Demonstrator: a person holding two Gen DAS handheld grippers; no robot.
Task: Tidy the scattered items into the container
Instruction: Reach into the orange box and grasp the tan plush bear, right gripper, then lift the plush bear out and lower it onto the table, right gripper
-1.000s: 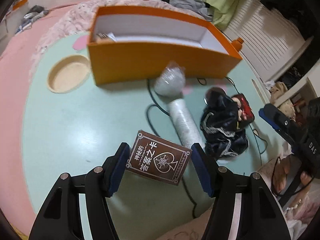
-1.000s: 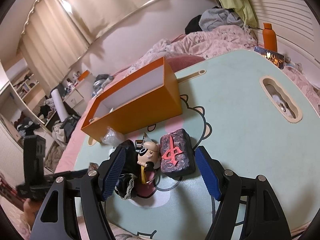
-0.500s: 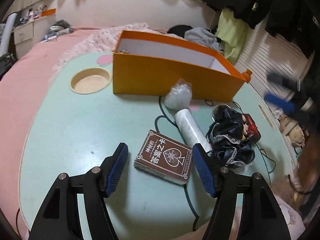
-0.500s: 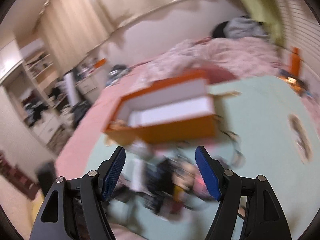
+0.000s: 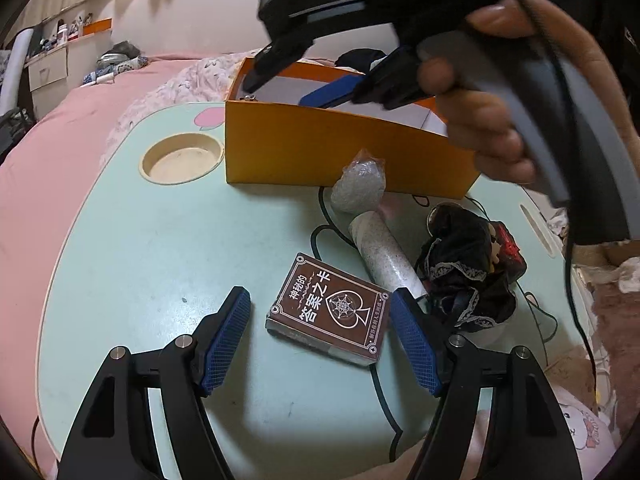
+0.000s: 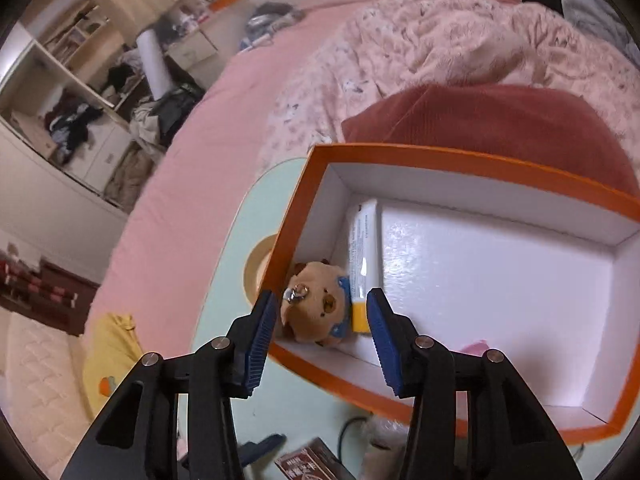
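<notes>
An orange box point(image 5: 320, 152) with a white inside stands on the mint table; in the right wrist view the orange box point(image 6: 460, 158) holds a brown plush toy point(image 6: 316, 304) and a white tube point(image 6: 364, 256). My left gripper point(image 5: 322, 334) is open and straddles a brown card box point(image 5: 330, 308) lying flat. My right gripper point(image 6: 320, 332) is open and empty, hovering over the box's left end; it also shows in the left wrist view point(image 5: 304, 76). A white roll point(image 5: 382, 252), a clear bag point(image 5: 358, 188) and a black lace bundle point(image 5: 468, 272) lie right of the card box.
A round cup recess point(image 5: 182, 158) sits left of the orange box. A black cable point(image 5: 324, 236) runs across the table under the roll. A pink bed point(image 6: 200, 140) lies beyond the table, with a red cushion point(image 6: 500, 124) behind the box.
My right gripper has swung from the items at the table's right side up over the orange box. My left gripper has stayed around the card box.
</notes>
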